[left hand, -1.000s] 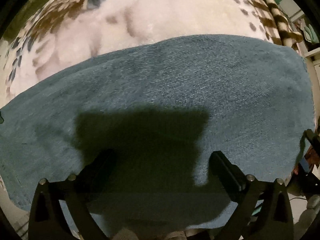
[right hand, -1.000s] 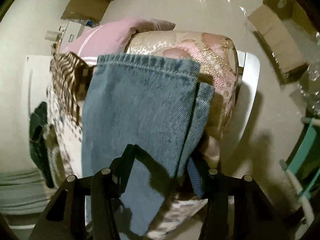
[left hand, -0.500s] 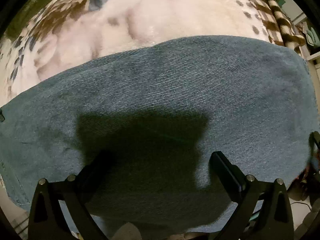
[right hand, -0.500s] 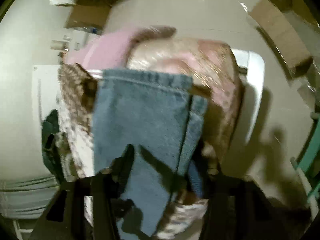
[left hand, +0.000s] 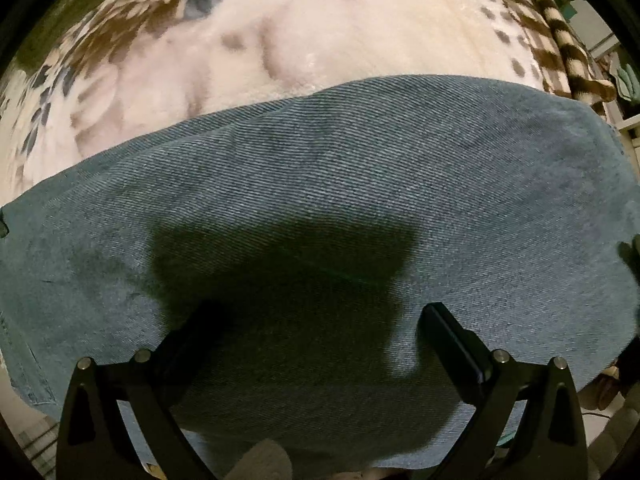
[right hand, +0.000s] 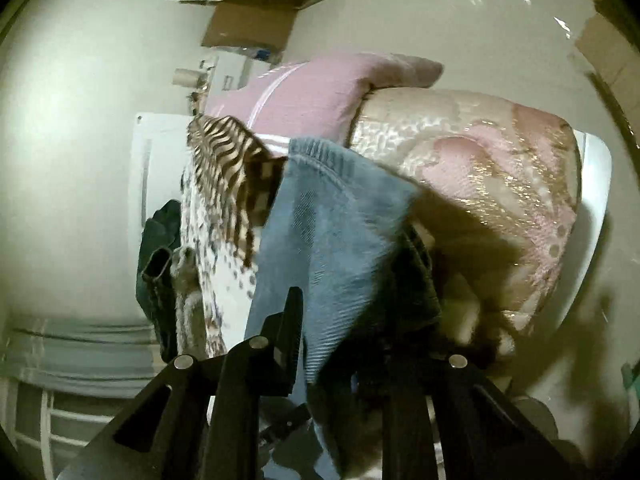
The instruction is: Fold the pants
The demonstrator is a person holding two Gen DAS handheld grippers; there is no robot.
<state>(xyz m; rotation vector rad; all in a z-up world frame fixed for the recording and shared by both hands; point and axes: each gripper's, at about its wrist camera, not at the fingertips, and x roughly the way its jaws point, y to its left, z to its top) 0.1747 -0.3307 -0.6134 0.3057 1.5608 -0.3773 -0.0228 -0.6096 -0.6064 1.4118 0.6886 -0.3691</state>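
Note:
The blue denim pants point(left hand: 320, 208) lie spread on a fuzzy cream and brown blanket point(left hand: 280, 40). My left gripper point(left hand: 320, 320) hovers just over the pants with its jaws wide open and empty. In the right wrist view a leg end of the pants point(right hand: 332, 232) hangs lifted, its hem toward the pillows. My right gripper point(right hand: 340, 312) has the denim between its fingers; the left finger point(right hand: 290, 320) presses the cloth, and the right finger is hidden in dark folds.
A pink pillow point(right hand: 304, 92) and a pink and gold quilt point(right hand: 480, 160) lie on the bed. A striped brown blanket point(right hand: 228, 160) and dark clothes point(right hand: 160, 248) sit at the left. Cardboard boxes point(right hand: 252, 20) stand on the floor.
My right gripper has closed on the pants leg and lifted it, bunching the denim and swinging the view. My left gripper has stayed open, edging slightly closer over the pants.

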